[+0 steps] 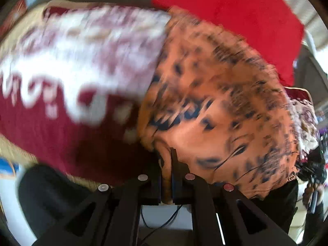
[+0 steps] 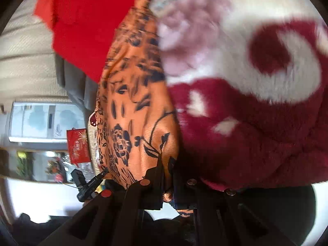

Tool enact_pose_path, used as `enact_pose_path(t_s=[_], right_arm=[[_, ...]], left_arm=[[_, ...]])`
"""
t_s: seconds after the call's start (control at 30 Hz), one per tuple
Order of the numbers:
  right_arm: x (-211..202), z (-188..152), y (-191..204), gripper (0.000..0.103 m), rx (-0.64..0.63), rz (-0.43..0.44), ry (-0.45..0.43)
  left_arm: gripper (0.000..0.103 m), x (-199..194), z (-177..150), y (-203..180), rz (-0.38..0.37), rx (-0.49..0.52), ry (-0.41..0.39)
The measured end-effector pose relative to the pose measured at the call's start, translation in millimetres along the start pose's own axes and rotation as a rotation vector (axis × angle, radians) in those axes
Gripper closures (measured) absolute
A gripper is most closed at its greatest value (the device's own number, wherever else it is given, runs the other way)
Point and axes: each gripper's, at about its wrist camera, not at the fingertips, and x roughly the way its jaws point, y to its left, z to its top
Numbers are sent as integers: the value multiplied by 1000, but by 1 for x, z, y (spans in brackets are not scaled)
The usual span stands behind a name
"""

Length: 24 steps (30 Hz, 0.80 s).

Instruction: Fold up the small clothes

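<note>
The thin orange cloth with a dark floral print [image 1: 215, 94] is hanging lifted over the plush maroon-and-white blanket [image 1: 61, 78], the left gripper [image 1: 167, 176] pinching an edge at six o'clock, jaws nearly closed on it. The right gripper [image 2: 167, 182] is clamping another edge likewise, probably to spread the cloth for folding. No containers are showing; a bright red fabric [image 1: 235, 16] is lying toward one o'clock.

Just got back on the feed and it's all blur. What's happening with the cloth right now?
Both grippers are shut on the same orange floral garment. The left gripper pinches one edge of it and the right gripper pinches another, so the piece hangs between them above a dark red and white fuzzy blanket. A bright red cloth lies behind. No fold is finished yet; the garment looks bunched and mid-handling.
</note>
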Motion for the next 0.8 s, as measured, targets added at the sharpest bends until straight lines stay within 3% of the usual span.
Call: enact_pose_path(t_s=[0.1,0.2,0.27,0.3,0.33,0.37,0.43,0.47,0.53,0.6,0.73,0.8], right_arm=[[-15,34,43,96,-69,161,-68],[-40,117,94,96,-153,305,-242],[-46,172,109,92,-153,327,-368],[-42,194,111,92,-136,326,-402],[-33,217,109,87,-93,313,-421],[-23,235,104,60,-49,270,-435],[-14,245,93,0,4,139,-483],[-12,240,85,0,29,121,-516],[-10,225,72,0,27,132,-495],[-12,212,65,0,-8,64,-505],[11,219,72,0,-64,40,-393],[31,233,79,0,-133,-17,-322]], left_arm=[[96,-33,60,-19,-83,54,-121],[95,-44,145,-37,-183,75,-267],[89,-33,194,-40,-187,62,-361],[77,-17,217,-41,-153,61,-372],[46,0,232,-44,-113,49,-368],[17,19,249,-41,-30,38,-370],[16,43,258,-24,104,-16,-380],[16,45,253,-13,110,-54,-372],[16,43,228,16,40,-112,-363],[16,47,211,27,66,-114,-343],[16,75,195,25,47,-74,-247],[16,92,196,14,40,-37,-210]])
